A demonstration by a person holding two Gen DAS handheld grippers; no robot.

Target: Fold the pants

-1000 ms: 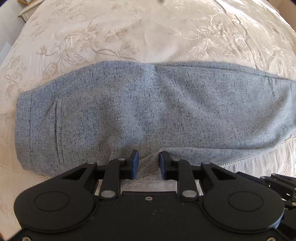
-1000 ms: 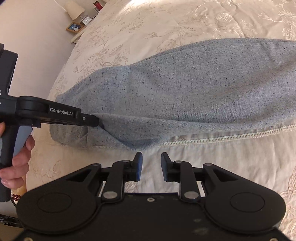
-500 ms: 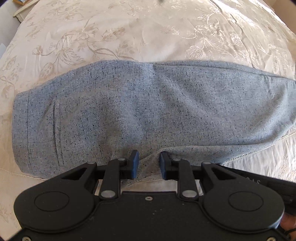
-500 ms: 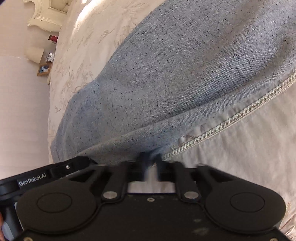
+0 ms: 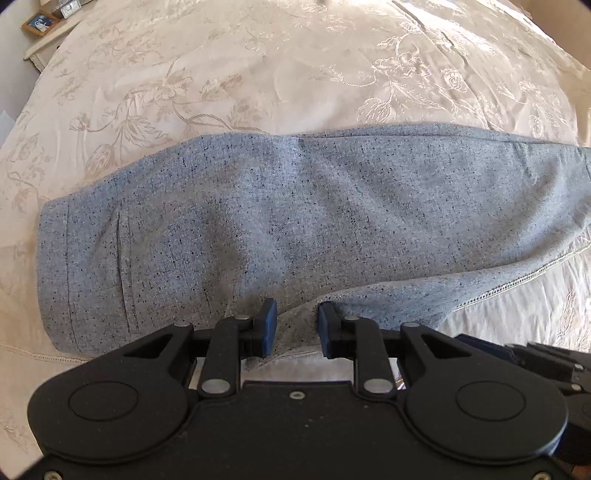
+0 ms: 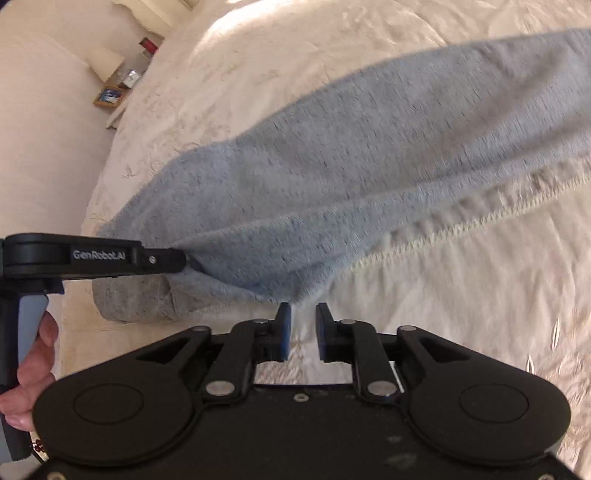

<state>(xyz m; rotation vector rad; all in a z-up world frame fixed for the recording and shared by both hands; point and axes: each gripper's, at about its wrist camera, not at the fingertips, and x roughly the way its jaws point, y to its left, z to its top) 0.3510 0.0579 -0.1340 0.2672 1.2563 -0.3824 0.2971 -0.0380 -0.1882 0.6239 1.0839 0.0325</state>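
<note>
Pants of speckled grey-blue knit cloth (image 5: 280, 229) lie flat across the bed with the cream floral-embroidered bedspread (image 5: 258, 74), already doubled leg on leg, we judge, with the waistband at the left and the legs running off to the right. In the left wrist view our left tongs (image 5: 294, 325) sit at the near edge of the cloth, about the crotch seam. Fabric lies between the two blue pads, but a clear gap shows on either side of it, so we read these tongs as spread, not pinching. A framed picture (image 5: 38, 23) stands on a bedside stand at the upper left.

In the right wrist view, which is blurred, our right tongs (image 6: 303, 328) hover just off the near hem, over bare bedspread, parted and holding nothing. The left tongs appear from the side, their tips buried in a raised fold of cloth; whether they bite there we cannot tell from this angle.

We expect the knit to be soft, light and limp. It will sag and drag on the bedspread, not slide stiffly. The best hold seems to be the thicker seamed edges, waistband or cuffs, pinching both layers together so the fold does not split.
</note>
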